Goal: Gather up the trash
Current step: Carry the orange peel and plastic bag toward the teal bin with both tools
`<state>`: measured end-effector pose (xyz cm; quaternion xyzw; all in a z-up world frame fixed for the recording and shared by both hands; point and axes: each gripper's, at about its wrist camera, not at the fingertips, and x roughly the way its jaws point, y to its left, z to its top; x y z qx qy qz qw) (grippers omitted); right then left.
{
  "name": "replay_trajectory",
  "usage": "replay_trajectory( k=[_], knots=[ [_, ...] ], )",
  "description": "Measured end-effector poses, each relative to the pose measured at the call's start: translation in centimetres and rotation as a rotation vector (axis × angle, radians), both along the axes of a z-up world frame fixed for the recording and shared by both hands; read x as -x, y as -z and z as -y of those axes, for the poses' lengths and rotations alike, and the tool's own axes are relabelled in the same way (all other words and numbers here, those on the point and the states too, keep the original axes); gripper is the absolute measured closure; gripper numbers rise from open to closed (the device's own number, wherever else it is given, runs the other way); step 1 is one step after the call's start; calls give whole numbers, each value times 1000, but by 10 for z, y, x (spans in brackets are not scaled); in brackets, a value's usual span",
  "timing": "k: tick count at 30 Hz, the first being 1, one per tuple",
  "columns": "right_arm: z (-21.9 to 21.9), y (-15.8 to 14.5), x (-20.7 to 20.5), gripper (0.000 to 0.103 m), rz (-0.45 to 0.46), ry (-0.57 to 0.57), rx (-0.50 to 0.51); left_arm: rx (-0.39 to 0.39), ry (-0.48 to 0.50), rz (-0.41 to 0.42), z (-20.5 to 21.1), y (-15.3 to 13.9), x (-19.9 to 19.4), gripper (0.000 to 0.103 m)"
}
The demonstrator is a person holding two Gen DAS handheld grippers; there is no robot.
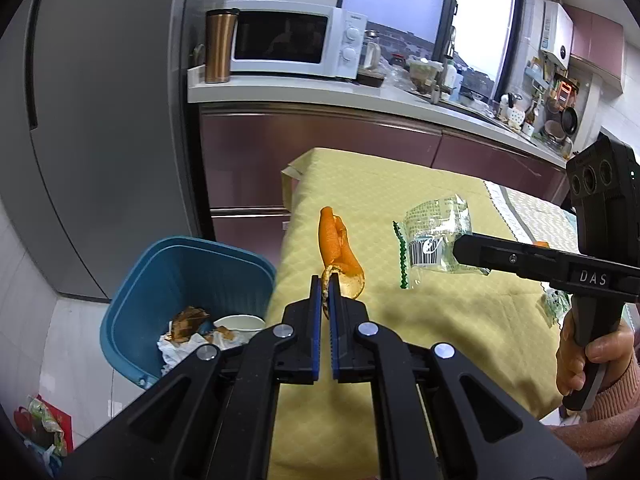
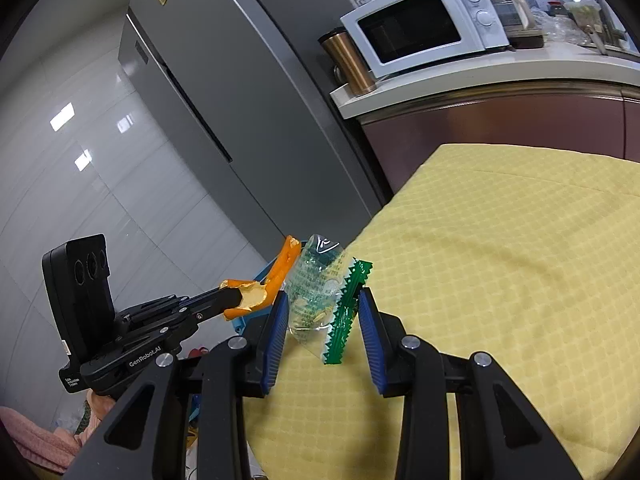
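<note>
1. A curled strip of orange peel (image 1: 340, 256), bright outside and pale inside, is clamped between the closed fingers of the left gripper (image 1: 326, 304).
2. A crinkled clear plastic wrapper (image 2: 320, 296) with a green zigzag edge is held between the fingers of the right gripper (image 2: 322, 332), which are part-way apart.
3. Both pieces are held above the table (image 1: 440, 320), which is covered by a quilted yellow cloth.
4. A ribbed blue plastic bin (image 1: 168, 276) holding crumpled paper is seen beside the table.

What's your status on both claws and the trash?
Left claw shut on orange peel. Right claw holds plastic wrapper. Blue bin left of table, path clear.
</note>
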<state>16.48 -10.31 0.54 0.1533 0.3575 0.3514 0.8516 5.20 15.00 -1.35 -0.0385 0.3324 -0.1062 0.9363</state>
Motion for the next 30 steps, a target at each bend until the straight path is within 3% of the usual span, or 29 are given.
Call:
replay_trajectory(
  k=[16,30],
  knots=[
    [-45,-1,-11,69,5,-90,16,2,-108,0,-42,0,-2,99],
    [-72,-3,-23,69,4,-143,27,-2,-140,-7,-53,4,-2,99]
  ],
)
